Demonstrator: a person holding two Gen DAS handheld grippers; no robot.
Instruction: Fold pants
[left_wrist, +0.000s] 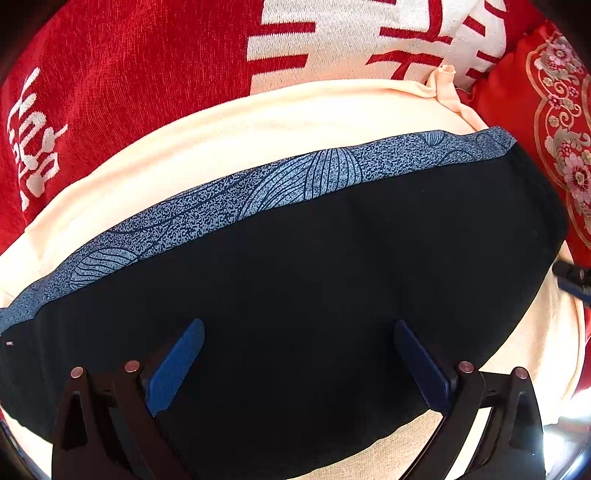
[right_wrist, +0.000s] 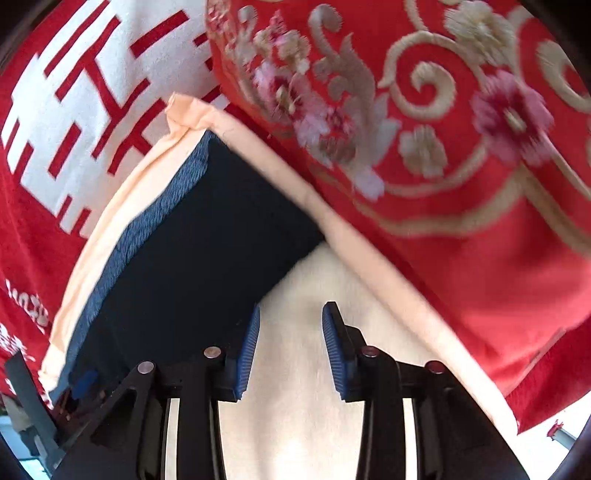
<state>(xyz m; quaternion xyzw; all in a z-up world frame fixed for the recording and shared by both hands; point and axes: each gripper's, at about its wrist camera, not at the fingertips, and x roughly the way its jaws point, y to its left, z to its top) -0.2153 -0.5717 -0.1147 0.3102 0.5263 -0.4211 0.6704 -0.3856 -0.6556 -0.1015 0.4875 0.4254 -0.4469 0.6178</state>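
The pants (left_wrist: 314, 266) are black with a blue patterned waistband (left_wrist: 258, 184). They lie flat on a cream cloth (left_wrist: 221, 125). My left gripper (left_wrist: 297, 328) is open, hovering over the black fabric with nothing between its blue pads. In the right wrist view the pants (right_wrist: 207, 243) lie to the left, with the waistband (right_wrist: 147, 229) along their far left edge. My right gripper (right_wrist: 291, 314) is open over the cream cloth (right_wrist: 314, 354), just right of the pants' near edge. Its left fingertip (right_wrist: 253, 332) is beside that edge.
A red blanket with white characters (left_wrist: 147, 74) lies beyond the cream cloth. A red embroidered pillow (right_wrist: 443, 147) sits to the right, close to the cloth's edge. The right gripper's tip (left_wrist: 572, 277) shows at the left wrist view's right edge.
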